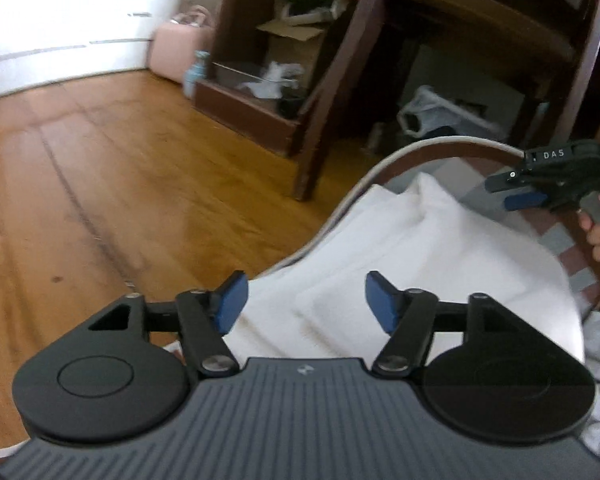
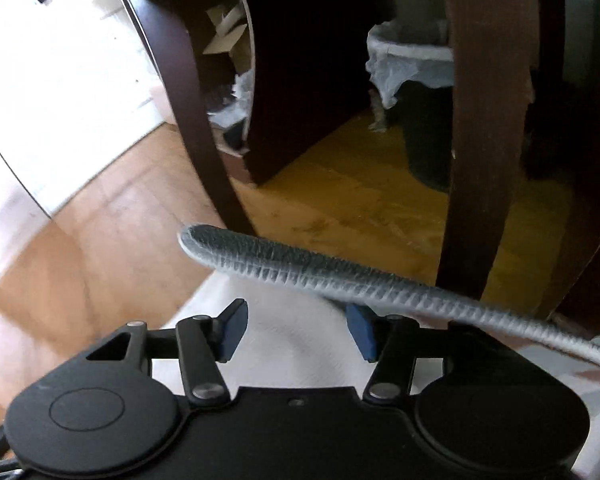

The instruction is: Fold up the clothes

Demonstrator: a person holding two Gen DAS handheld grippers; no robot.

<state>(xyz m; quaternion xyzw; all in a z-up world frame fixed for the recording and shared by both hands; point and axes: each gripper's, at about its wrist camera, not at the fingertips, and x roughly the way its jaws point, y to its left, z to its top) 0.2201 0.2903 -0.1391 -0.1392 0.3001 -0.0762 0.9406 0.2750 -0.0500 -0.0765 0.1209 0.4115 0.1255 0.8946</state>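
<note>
White cloth [image 1: 440, 248] — blue pads [image 1: 232, 300], honey-brown floor [image 1: 100, 184], dark-brown table leg [image 2: 188, 92].

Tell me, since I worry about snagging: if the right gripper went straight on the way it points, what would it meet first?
Most likely the grey sleeved cable, which crosses just beyond the open right gripper, above the white cloth. Depth is unclear; past it stands a dark wooden leg.

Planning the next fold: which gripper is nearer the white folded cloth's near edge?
Left. The left gripper hovers open right above the white folded cloth at its near edge; the right gripper is at its far corner.
</note>
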